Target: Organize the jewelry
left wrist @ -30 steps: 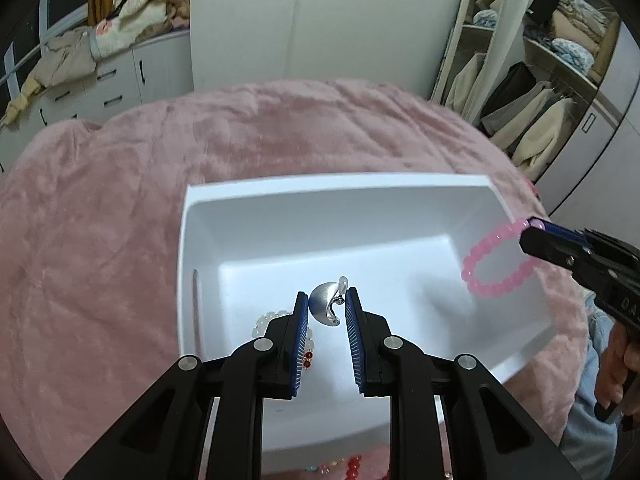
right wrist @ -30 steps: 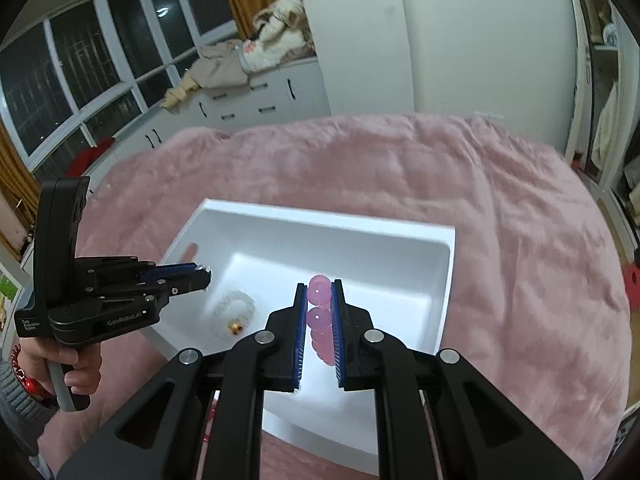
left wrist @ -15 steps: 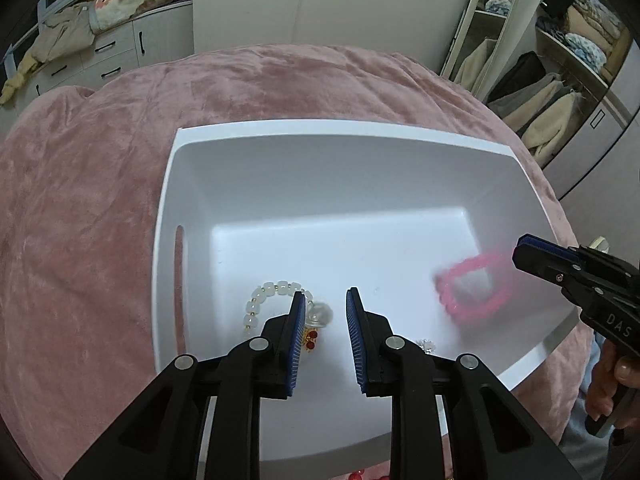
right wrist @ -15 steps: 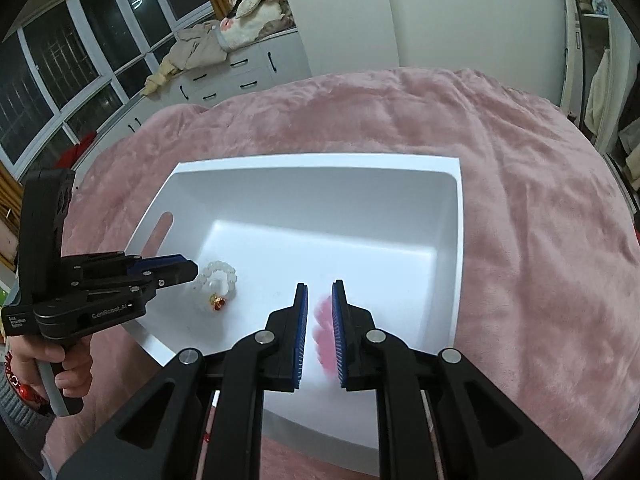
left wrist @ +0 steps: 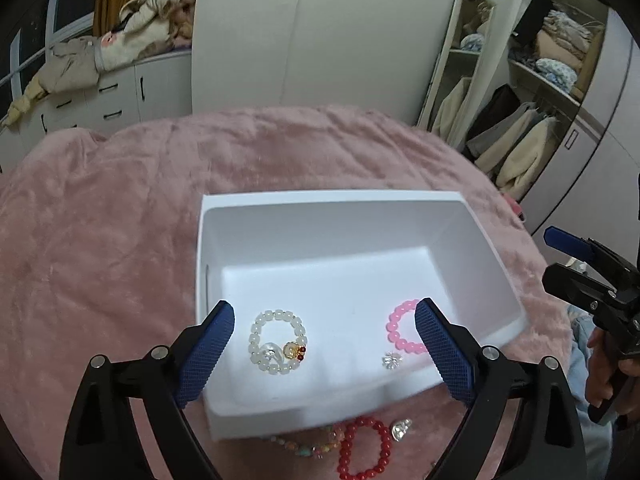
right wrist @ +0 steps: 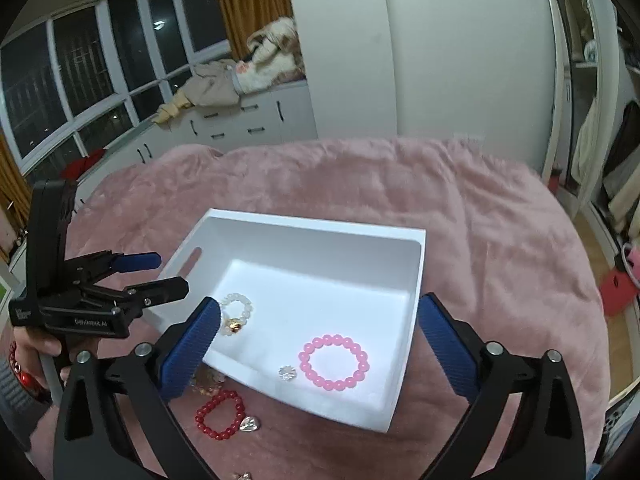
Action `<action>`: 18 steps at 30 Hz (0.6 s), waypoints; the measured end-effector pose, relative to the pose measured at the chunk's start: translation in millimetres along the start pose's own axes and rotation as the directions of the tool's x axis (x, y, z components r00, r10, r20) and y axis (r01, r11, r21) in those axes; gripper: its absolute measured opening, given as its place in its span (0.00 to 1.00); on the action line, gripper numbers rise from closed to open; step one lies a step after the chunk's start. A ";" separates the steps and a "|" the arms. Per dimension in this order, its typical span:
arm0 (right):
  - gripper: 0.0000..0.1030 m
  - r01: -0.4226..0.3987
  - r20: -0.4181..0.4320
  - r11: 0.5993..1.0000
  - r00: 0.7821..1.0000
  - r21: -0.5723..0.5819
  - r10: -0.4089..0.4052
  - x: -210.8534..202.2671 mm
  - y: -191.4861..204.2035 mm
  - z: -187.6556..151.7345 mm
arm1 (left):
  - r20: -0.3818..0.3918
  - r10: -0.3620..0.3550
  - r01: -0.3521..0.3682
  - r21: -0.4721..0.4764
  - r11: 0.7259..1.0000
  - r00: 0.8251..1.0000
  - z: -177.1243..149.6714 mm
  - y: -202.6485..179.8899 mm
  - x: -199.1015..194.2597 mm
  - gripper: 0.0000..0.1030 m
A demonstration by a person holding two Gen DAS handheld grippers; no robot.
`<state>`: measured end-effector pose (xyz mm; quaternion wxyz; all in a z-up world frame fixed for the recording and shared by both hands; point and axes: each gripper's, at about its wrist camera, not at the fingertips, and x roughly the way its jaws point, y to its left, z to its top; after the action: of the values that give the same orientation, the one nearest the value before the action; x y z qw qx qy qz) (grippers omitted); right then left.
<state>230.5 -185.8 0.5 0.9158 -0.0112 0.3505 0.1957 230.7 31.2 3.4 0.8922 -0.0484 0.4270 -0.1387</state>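
Note:
A white box (left wrist: 332,198) (right wrist: 416,280) sits on a pink blanket. Inside lie a white bead bracelet with a gold charm (left wrist: 277,342) (right wrist: 237,314), a pink bead bracelet (left wrist: 400,328) (right wrist: 334,362), a small crystal piece (left wrist: 391,361) (right wrist: 287,373) and a silver curved piece (left wrist: 269,352). My left gripper (left wrist: 324,350) is open and empty above the box's near side. My right gripper (right wrist: 318,344) is open and empty above the box's near right part. Each gripper shows in the other's view: the right (left wrist: 576,256), the left (right wrist: 156,274).
On the blanket in front of the box lie a red bead bracelet (left wrist: 364,452) (right wrist: 220,414), a multicoloured bead strand (left wrist: 308,446) and a silver heart charm (left wrist: 401,428) (right wrist: 249,424). An open wardrobe (left wrist: 532,92) stands at right, drawers with clothes (right wrist: 240,120) behind.
Both grippers let go of their pieces and opened wide. The silver piece and the pink bracelet now lie in the box. Both grippers have pulled back and up from it.

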 end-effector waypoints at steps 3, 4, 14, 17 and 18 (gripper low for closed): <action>0.95 -0.014 0.027 0.999 1.000 -0.028 0.015 -15.7 10.1 -4.0 | 0.019 -0.005 0.005 0.003 1.000 1.000 -4.8 0.7 -14.9 0.91; 0.95 -0.023 0.042 0.999 0.999 -0.046 0.025 -22.3 15.2 -6.8 | 0.028 -0.004 0.003 0.008 1.000 1.000 -8.5 0.5 -20.9 0.91; 0.95 -0.106 0.021 0.984 0.994 -0.140 0.110 -38.9 46.3 -53.8 | 0.040 0.013 -0.014 0.023 1.000 0.999 -70.1 -5.3 -44.5 0.91; 0.95 -0.128 -0.014 0.978 0.992 -0.163 0.127 -34.7 51.5 -71.4 | 0.023 -0.006 0.005 0.031 1.000 1.000 -90.3 -9.1 -41.0 0.91; 0.95 -0.133 -0.028 0.976 0.991 -0.173 0.130 -32.4 53.5 -78.4 | 0.015 -0.011 0.010 0.035 0.999 1.000 -96.0 -10.4 -38.7 0.91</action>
<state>139.0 -160.2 -31.5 0.8935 -0.0696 0.3397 0.2854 131.1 35.5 -26.1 0.8955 -0.0362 0.4174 -0.1504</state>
